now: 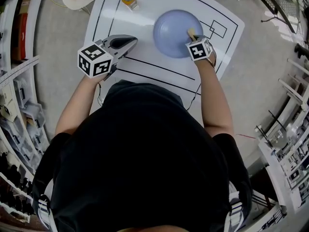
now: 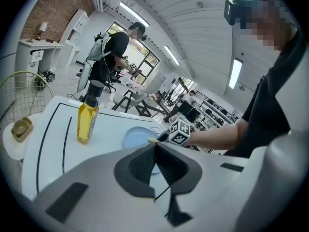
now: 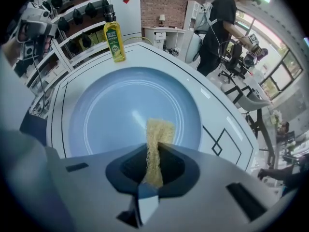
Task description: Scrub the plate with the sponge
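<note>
Two tongs show. Of these, the right tongs [image 3: 155,148] are pinched narrow on a yellow sponge [image 3: 157,129]. Its free end pokes out over the near right part of a blue plate [image 3: 111,105]; whether it touches cannot be told. The left tongs [image 2: 155,145] are closed on nothing and hang over the counter [image 1: 145,74], near the plate's left side but apart from it.

To scrub well, the sponge likely needs pressing flat and sweeping from the rim across the middle. The plate may slide, so the left tongs could steady its left rim.

The plate lies on bare counter with open room to its left. An oil bottle [image 1: 128,0] stands well apart at the far side. The counter's right edge lies nearer, so strokes are probably safer going inward.
</note>
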The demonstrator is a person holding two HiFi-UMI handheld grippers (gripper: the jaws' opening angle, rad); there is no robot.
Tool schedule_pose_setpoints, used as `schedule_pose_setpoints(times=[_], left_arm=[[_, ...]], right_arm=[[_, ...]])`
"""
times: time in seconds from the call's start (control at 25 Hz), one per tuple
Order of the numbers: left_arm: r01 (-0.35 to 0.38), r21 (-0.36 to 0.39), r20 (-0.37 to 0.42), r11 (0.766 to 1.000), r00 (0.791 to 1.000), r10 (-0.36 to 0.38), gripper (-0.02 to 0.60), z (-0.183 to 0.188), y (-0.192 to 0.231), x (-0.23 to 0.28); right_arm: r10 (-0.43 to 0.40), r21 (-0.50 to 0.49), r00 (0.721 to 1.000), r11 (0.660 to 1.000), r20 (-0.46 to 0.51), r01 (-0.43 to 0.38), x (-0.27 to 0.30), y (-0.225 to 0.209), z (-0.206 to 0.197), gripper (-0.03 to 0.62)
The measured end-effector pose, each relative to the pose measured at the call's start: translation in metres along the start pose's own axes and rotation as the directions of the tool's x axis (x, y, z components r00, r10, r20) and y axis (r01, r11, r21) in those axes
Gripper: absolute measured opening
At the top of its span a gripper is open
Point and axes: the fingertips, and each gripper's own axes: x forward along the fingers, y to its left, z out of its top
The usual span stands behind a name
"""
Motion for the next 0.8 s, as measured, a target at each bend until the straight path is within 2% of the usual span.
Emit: schedule_pose_setpoints(times=[0.4,0.64,0.8], left_arm=[[0.013,0.028,-0.009,1.000,1.000,-0.013,0.008,-0.001,-0.009,-0.004],[0.014,0.032,-0.004,0.999,1.000,-0.014,0.008,-0.002,-0.014,-0.007],[0.005,0.028,0.000,1.000,1.000,-0.005,0.008,-0.005,-0.013,-0.013]], right_arm=[[0.077,0.054,0.997,0.996,-0.016,-0.076,-0.004,0.028,-0.018,0.037],[0.146,0.101,0.987,0.985,-0.068,-0.139,-0.005,0.050,-0.028,0.037],[0.142,0.095,0.989,0.986,-0.045,-0.137,-0.008,0.055,-0.019,0.037]])
